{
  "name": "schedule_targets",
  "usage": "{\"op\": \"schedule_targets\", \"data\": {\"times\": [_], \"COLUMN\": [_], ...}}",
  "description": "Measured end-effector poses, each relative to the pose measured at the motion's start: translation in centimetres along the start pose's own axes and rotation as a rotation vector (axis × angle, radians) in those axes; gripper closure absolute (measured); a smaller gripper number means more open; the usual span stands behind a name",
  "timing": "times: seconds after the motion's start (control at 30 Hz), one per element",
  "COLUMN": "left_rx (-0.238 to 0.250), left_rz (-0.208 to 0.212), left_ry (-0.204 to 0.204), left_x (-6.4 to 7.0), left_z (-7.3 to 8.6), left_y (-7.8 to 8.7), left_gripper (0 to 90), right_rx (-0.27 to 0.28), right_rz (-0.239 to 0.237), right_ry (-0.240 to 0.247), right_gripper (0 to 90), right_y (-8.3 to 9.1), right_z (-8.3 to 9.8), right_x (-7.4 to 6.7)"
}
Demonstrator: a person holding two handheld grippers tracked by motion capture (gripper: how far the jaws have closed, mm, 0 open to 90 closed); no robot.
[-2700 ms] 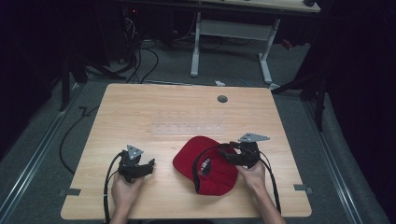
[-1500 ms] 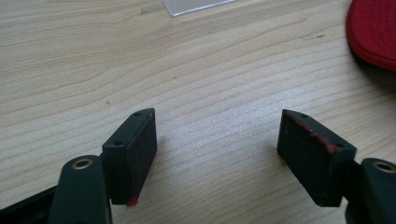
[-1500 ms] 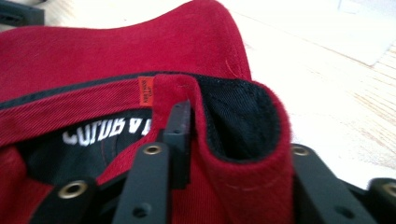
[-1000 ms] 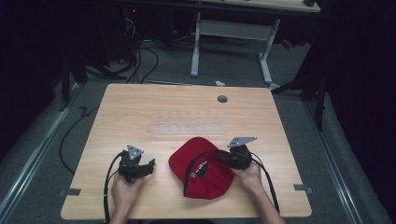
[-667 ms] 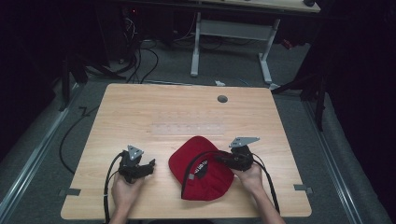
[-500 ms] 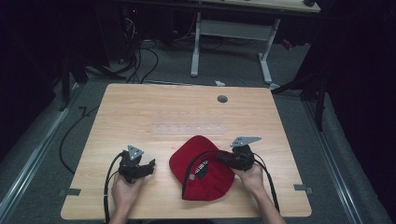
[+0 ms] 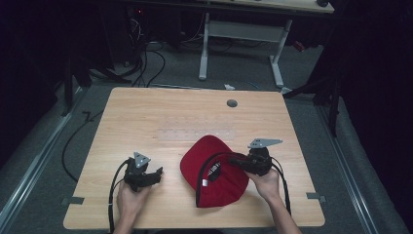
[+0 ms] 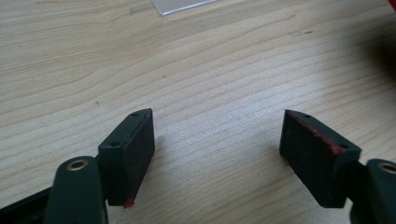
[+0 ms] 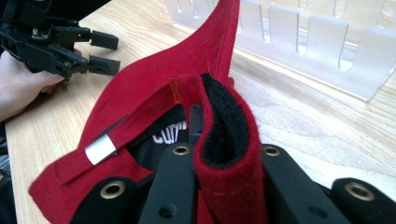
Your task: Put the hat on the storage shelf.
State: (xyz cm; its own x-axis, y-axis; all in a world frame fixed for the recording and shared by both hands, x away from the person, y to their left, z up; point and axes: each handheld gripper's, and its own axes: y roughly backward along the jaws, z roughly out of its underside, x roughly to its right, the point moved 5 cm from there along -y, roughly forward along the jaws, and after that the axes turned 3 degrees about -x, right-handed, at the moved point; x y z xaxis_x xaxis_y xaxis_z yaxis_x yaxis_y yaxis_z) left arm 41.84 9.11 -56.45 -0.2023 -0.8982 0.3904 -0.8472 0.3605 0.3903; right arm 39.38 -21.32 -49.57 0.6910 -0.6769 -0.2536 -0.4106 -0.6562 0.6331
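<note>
Red fabric first: the cap (image 7: 214,170) sits in the lower middle of the high view, near the table's front edge, crown toward the upper left of the frame and brim toward the bottom, so its long axis runs roughly top to bottom, tilted slightly. My right gripper (image 7: 238,162) comes in level from the right and is clamped tight on the cap's rear edge; in the right gripper view its jaws pinch a fold of red cloth with black lining (image 9: 224,140), and the cap hangs lifted at that side. The right hand (image 7: 267,183) wraps the gripper body, forearm entering from the bottom edge. My left gripper (image 7: 155,175) rests low at the lower left, pointing right toward the cap but well apart from it; its jaws have just been opening and stand spread over bare wood, nothing between them. The left hand (image 7: 127,200) holds it from below. Under everything is a pale wooden table (image 7: 160,117) with a clear slotted rack (image 9: 299,42) lying beyond the cap. Around it the room is dark, with grey floor and cables.
</note>
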Motion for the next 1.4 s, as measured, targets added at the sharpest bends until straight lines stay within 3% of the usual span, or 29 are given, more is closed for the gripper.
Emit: {"op": "schedule_targets", "data": {"times": [0.2,0.3,0.37,0.57,0.73,0.93,1.17,1.4], "left_rx": [-0.005,0.01,0.019,0.016,-0.004,-0.017,-0.02,-0.009], "left_rz": [-0.002,0.01,0.044,0.161,0.217,0.252,0.285,0.31], "left_ry": [-0.008,-0.067,-0.111,-0.139,-0.145,-0.168,-0.178,-0.156], "left_x": [0.2,0.9,2.2,5.6,7.6,9.4,10.7,11.5], "left_z": [0.1,0.4,0.6,0.6,1.0,1.8,1.9,1.7], "left_y": [0.1,0.6,1.2,2.3,2.2,1.9,1.8,1.9], "left_gripper": [22.0,23.9,24.4,25.1,24.8,24.6,24.2,22.6], "right_rx": [0.016,0.023,0.025,0.042,0.047,0.056,0.066,0.073], "right_rz": [0.001,0.009,0.013,0.026,0.033,0.041,0.042,0.047], "right_ry": [-0.014,-0.02,-0.021,-0.04,-0.042,-0.048,-0.053,-0.059], "right_gripper": [84.0,84.0,84.0,84.0,84.0,84.0,83.9,83.9], "right_y": [0.4,0.7,0.8,1.2,1.6,1.9,1.7,1.6], "right_z": [-0.7,-1.1,-1.3,-1.9,-2.4,-3.2,-4.0,-5.0], "right_x": [-0.2,-0.2,-0.2,0.1,0.0,-0.2,-0.4,-0.7]}}
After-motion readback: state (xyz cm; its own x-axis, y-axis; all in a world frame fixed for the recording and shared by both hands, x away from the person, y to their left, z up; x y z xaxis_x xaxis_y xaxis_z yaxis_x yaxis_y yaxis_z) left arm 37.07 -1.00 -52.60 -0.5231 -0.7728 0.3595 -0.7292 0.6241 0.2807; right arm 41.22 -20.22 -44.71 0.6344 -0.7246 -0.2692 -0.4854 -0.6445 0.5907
